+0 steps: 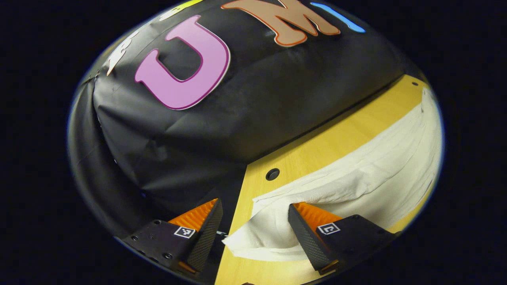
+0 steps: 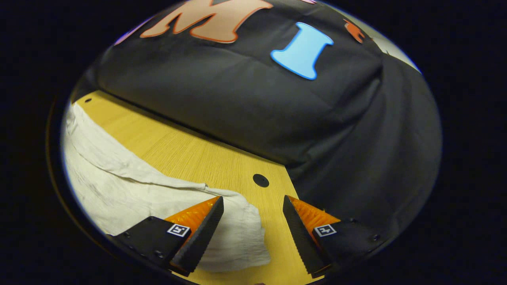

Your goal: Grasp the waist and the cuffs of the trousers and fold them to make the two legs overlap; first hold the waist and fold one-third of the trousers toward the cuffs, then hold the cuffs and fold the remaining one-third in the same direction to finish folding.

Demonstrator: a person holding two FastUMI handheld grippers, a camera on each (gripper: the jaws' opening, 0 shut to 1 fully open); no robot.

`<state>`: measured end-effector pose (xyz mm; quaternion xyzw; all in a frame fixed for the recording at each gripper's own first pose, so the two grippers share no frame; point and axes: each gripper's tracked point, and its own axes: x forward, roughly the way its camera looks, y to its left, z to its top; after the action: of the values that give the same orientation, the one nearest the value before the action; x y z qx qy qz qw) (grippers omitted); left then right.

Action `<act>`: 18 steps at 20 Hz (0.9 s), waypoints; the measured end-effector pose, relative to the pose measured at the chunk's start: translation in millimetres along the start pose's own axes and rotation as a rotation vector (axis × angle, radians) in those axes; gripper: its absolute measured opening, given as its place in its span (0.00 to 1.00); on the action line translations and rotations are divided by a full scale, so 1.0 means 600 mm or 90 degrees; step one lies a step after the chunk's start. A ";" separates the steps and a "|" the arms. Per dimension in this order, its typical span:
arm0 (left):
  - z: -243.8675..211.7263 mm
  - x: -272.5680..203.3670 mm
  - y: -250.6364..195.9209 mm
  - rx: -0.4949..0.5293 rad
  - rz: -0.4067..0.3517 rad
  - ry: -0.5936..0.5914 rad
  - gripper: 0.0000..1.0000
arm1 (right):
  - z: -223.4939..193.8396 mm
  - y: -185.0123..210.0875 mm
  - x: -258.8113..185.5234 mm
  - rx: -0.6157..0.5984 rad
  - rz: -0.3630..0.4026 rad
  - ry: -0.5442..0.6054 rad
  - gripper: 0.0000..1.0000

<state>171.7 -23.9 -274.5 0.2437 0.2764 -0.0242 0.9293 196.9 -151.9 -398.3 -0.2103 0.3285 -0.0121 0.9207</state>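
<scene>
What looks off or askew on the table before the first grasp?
Nothing damaged or spilled. The white trousers lie wrinkled across the wooden table, one end bunched between the open left gripper fingers, the other end at the open right gripper. Neither gripper has closed on the cloth.

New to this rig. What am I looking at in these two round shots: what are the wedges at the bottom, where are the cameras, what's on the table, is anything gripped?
Each picture comes from a fisheye camera riding on a handheld two-finger gripper, looking forward along its fingers. The wedges at the bottom are those fingers. The left gripper is open at one end of the white trousers, which lie spread on the wooden table. The right gripper is open at the other end. Cloth lies between both pairs of fingers, but nothing is clamped yet.
</scene>
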 end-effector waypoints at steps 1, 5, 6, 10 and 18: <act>0.010 -0.005 -0.005 -0.026 -0.019 -0.011 0.96 | -0.008 0.002 -0.016 0.035 0.007 -0.001 0.98; 0.057 -0.040 -0.007 -0.091 -0.063 -0.064 0.95 | -0.051 -0.010 -0.057 0.098 0.010 0.028 0.98; 0.067 -0.048 -0.007 -0.101 -0.073 -0.072 0.95 | -0.062 -0.011 -0.062 0.111 0.008 0.040 0.98; 0.103 -0.087 -0.015 -0.117 -0.105 -0.105 0.96 | -0.111 -0.003 -0.069 0.194 0.013 0.096 1.00; 0.095 -0.116 0.021 -0.152 -0.060 -0.109 0.96 | -0.184 -0.007 -0.064 0.329 -0.014 0.192 0.99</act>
<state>144.0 -45.5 -190.7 0.1151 0.2081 -0.0558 0.9697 99.7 -191.6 -450.4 0.0318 0.4450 -0.1368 0.8845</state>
